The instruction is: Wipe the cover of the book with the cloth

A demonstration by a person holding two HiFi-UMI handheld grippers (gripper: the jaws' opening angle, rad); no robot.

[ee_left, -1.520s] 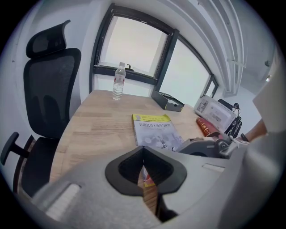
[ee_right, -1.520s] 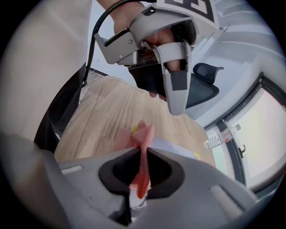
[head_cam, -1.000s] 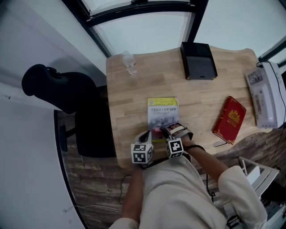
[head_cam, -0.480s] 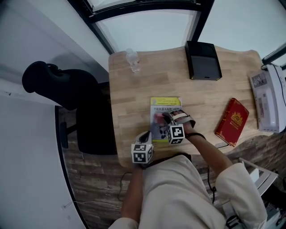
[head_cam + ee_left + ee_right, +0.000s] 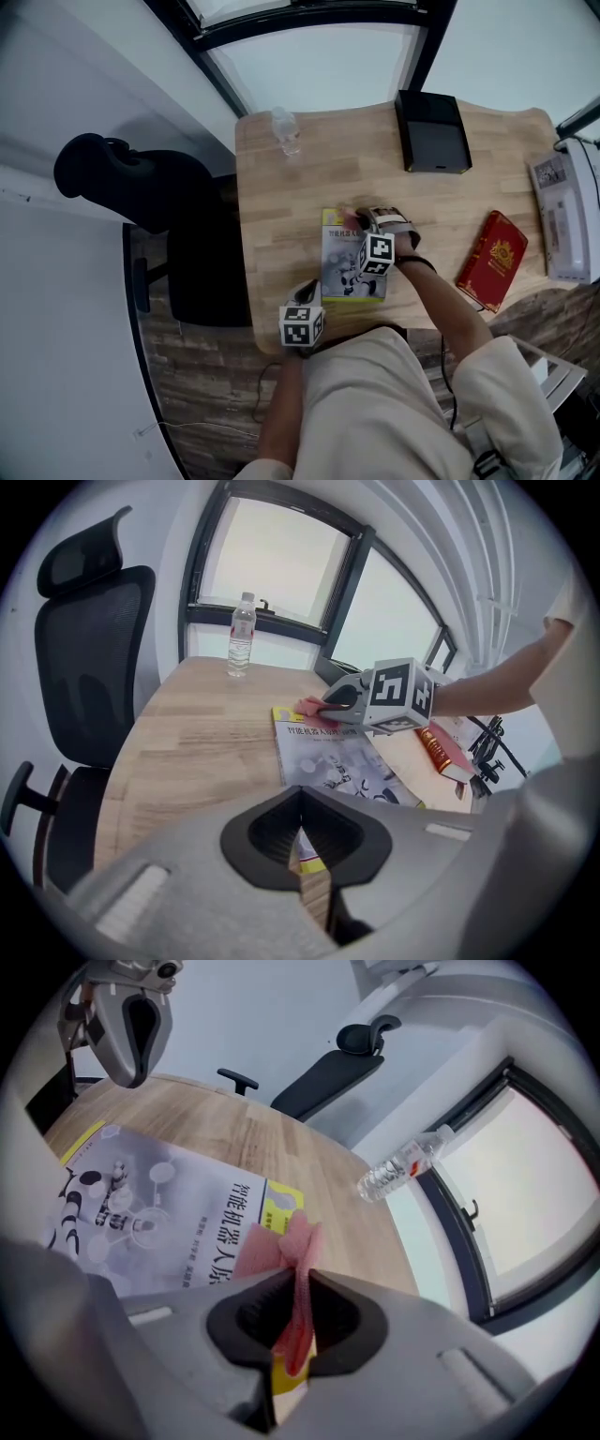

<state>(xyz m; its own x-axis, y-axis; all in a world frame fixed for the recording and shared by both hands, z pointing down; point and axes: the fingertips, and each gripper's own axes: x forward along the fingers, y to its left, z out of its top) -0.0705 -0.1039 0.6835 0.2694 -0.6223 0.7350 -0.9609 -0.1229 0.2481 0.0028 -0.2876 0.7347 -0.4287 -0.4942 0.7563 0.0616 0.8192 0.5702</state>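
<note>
Right, my R gripper (image 5: 298, 1290) is clamped on the pink cloth (image 5: 289, 1237), pressing it on the book (image 5: 339, 261) at its far end. L gripper (image 5: 300, 795) is shut w/ nothing in it, at the book's near corner. Clear bottle (image 5: 286, 131) stands beyond the book, contents unclear.

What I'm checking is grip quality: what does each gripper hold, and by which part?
The right gripper is shut on the pink cloth, pinching a bunched fold; its loose end lies on the book. The left gripper is shut and holds nothing.

The book (image 5: 159, 1213) cover reads "智能机器人原".
</note>
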